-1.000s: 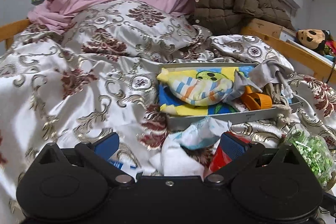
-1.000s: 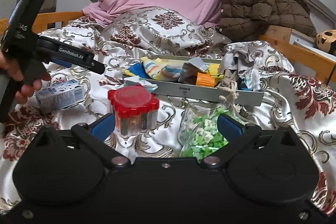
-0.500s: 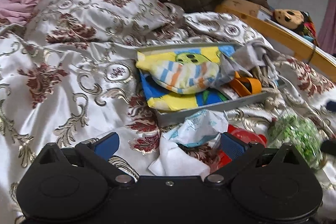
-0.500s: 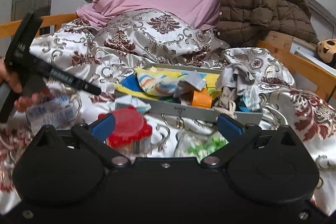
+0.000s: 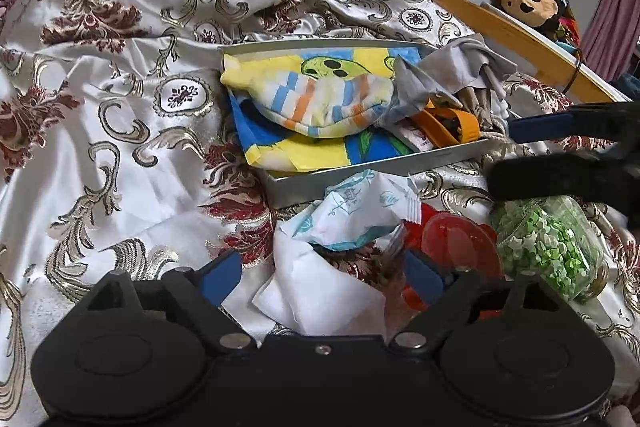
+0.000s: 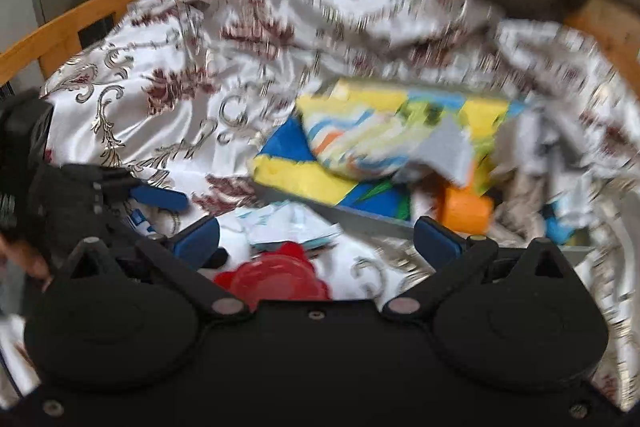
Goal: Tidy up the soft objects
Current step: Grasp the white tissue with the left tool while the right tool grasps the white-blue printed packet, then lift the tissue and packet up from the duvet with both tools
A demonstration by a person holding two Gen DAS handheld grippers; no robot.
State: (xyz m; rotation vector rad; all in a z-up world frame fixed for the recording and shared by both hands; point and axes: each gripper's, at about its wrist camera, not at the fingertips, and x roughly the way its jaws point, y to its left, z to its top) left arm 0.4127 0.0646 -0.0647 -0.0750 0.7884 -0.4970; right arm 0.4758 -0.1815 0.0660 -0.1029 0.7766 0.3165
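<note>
Two grippers in play over a bed covered by a white satin spread with gold and maroon scrollwork point(image 5: 120, 155). Left gripper point(image 5: 320, 277): jaws spread wide, have just been closing a bit, pads pressing on nothing. Between its blue fingertips point(image 5: 220, 279) lies a crumpled white tissue sheet point(image 5: 320, 291); just ahead of that, a soft white-and-teal printed tissue pack point(image 5: 360, 215), touching the tissue's far edge. Right fingertip sits against a clear jar with a red scalloped lid point(image 5: 456, 243). Right of the jar, a clear bag of small green pieces point(image 5: 548, 243). Further ahead of the left gripper, a shallow grey metal tray point(image 5: 360, 175) holding a yellow-blue cartoon cloth point(image 5: 304, 151), a striped pastel pouch point(image 5: 328, 99) on top, grey fabric point(image 5: 464, 63) and an orange strap point(image 5: 452, 123) at the tray's right end.

Right gripper point(image 6: 316, 243): jaws spread, nothing pinched; view is motion-blurred. Red lid point(image 6: 276, 277) sits low between its fingers, tissue pack point(image 6: 288, 227) just ahead, tray ahead and to the right. From the left wrist view the right gripper's blue-tipped finger point(image 5: 536, 129) hangs over the tray's right corner, above the green bag.
</note>
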